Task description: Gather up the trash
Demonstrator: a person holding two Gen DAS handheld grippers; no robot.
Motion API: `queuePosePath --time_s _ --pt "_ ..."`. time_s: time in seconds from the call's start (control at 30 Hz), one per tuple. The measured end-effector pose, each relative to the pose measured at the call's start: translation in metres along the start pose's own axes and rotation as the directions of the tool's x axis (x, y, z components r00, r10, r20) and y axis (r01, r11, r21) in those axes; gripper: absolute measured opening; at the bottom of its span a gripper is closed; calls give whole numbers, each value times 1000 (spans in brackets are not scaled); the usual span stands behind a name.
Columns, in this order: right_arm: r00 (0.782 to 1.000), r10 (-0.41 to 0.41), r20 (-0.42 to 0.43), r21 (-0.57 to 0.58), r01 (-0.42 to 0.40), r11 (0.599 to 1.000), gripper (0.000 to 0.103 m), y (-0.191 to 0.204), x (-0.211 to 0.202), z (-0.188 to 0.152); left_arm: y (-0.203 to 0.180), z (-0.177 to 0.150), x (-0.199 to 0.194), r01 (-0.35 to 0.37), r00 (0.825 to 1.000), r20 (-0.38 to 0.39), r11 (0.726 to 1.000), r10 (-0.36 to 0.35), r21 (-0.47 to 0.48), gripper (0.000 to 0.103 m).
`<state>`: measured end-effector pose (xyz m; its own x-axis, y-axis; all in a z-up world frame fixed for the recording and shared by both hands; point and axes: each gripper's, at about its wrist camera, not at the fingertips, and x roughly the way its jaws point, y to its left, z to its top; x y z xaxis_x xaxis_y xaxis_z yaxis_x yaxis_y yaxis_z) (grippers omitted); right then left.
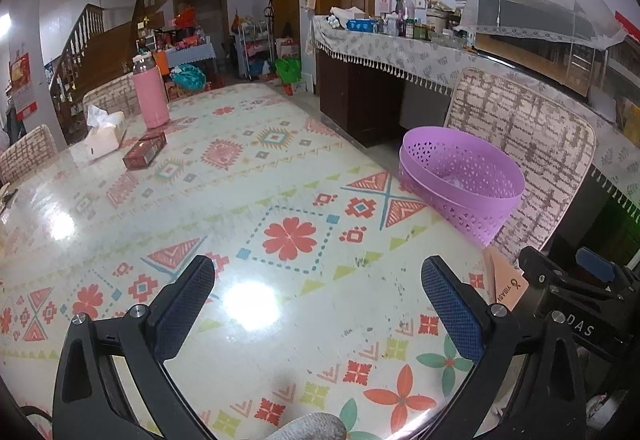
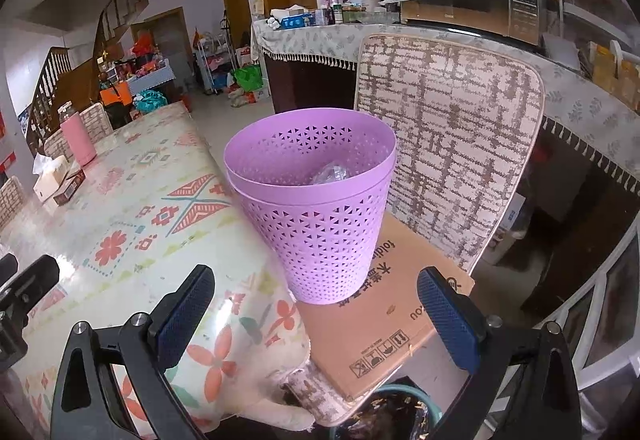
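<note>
Beside the table [image 1: 280,167] | purple wastebasket [image 2: 316,207] upright on cardboard box [image 2: 384,324] on chair, crumpled clear trash [image 2: 332,173] inside | left gripper [image 1: 318,304] jaws wide, empty | right gripper [image 2: 316,314] jaws wide, empty

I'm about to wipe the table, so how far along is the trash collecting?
One crumpled clear piece already lies in the purple bin. Nothing is in hand: left gripper and right gripper are both open and empty. No loose trash shows on the table, so it looks about finished.
</note>
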<state>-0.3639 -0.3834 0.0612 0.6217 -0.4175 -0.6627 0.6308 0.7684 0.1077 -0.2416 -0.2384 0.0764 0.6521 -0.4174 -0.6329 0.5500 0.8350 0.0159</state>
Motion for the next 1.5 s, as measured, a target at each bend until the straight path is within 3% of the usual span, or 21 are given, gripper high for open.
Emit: queuePosePath --time_s 0.53,1.5 --pt "1000 -7 -15 1 7 1000 103 2 3 -2 -1 -6 7 31 998 -55 1000 -31 3 103" --pt "1000 -7 -21 3 7 1000 103 2 3 -3 -5 -11 10 39 997 -67 999 -38 6 103"
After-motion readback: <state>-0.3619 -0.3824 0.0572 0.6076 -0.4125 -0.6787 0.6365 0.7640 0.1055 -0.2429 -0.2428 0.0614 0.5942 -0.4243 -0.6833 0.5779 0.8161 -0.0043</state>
